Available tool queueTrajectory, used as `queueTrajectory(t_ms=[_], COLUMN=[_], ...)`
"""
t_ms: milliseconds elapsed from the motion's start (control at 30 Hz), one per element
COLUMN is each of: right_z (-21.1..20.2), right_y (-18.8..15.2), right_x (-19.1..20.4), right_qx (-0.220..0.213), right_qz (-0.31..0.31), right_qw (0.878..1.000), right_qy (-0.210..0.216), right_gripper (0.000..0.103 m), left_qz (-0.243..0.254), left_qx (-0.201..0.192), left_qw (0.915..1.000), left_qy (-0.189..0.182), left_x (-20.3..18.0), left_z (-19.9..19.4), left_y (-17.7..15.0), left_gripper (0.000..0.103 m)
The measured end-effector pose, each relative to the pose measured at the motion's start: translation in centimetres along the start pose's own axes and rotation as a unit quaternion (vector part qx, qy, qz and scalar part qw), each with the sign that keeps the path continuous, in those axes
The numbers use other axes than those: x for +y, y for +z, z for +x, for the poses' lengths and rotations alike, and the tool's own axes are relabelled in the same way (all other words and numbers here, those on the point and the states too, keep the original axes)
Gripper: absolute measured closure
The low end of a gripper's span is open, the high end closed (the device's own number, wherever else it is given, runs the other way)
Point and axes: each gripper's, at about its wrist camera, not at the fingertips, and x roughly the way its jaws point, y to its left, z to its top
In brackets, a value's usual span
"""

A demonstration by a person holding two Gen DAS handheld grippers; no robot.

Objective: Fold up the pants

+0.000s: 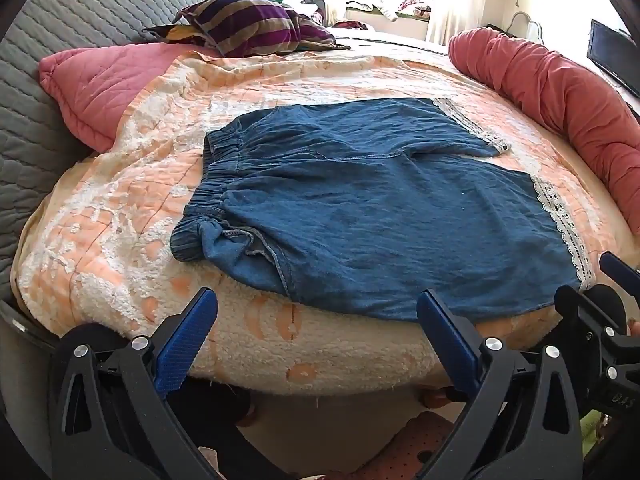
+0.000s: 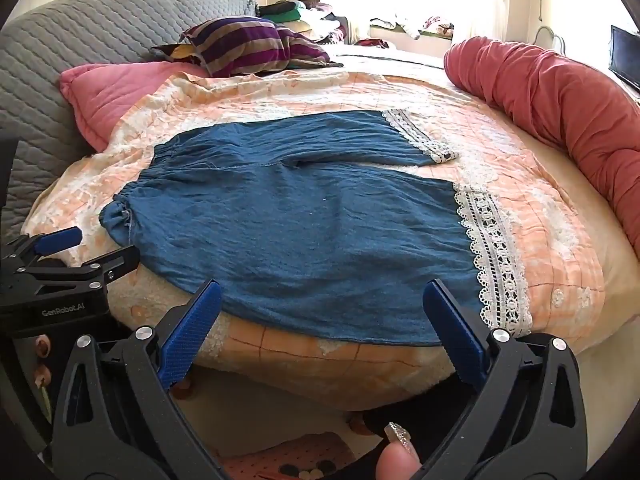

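Note:
Blue denim pants [image 1: 360, 208] with white lace hems [image 1: 560, 220] lie spread flat on a peach quilt [image 1: 120, 220], waistband to the left, legs to the right. They also show in the right wrist view [image 2: 304, 224], with the lace hems [image 2: 492, 248] at right. My left gripper [image 1: 316, 304] is open and empty, hovering at the near edge of the pants. My right gripper [image 2: 320, 296] is open and empty, just before the near leg's edge. The right gripper shows at the right edge of the left wrist view [image 1: 600, 300]; the left gripper at the left of the right wrist view [image 2: 80, 252].
A pink pillow [image 1: 92, 84] and a grey quilted headboard [image 1: 60, 40] lie at left. A striped purple pillow [image 1: 248, 24] sits at the back. A long red bolster [image 1: 560, 96] runs along the right side. Below the bed edge is floor with a dotted mat [image 1: 420, 440].

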Motion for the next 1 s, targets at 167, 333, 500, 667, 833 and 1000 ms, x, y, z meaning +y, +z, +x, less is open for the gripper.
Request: queueTrajectory(t_ms=[167, 333, 500, 667, 833, 1000], right_z=[-0.18, -0.29, -0.19, -0.16, -0.18, -0.07], right_y=[0.05, 0.17, 0.16, 0.18, 0.18, 0.15], right_x=[-0.02, -0.14, -0.2, -0.18, -0.17, -0.11], right_qx=[-0.001, -0.002, 0.001, 0.001, 0.0, 0.001], right_qz=[0.001, 0.004, 0.004, 0.004, 0.005, 0.003], right_qw=[1.0, 1.0, 1.0, 1.0, 1.0, 1.0], right_qy=[-0.001, -0.003, -0.004, -0.003, -0.003, -0.004], right_gripper=[0.008, 0.008, 0.008, 0.008, 0.008, 0.008], left_qz=[-0.001, -0.002, -0.004, -0.004, -0.004, -0.004], left_qx=[-0.002, -0.002, -0.002, -0.003, -0.002, -0.001], left_qw=[1.0, 1.0, 1.0, 1.0, 1.0, 1.0], left_qy=[-0.001, 0.001, 0.0, 0.001, 0.0, -0.001], left_x=[0.0, 0.07, 0.39, 0.38, 0.4, 0.41], left_z=[-0.07, -0.1, -0.15, -0.16, -0.22, -0.22], left_y=[-0.02, 0.0, 0.01, 0.08, 0.14, 0.17], left_gripper=[0.004, 0.004, 0.004, 0.004, 0.004, 0.004])
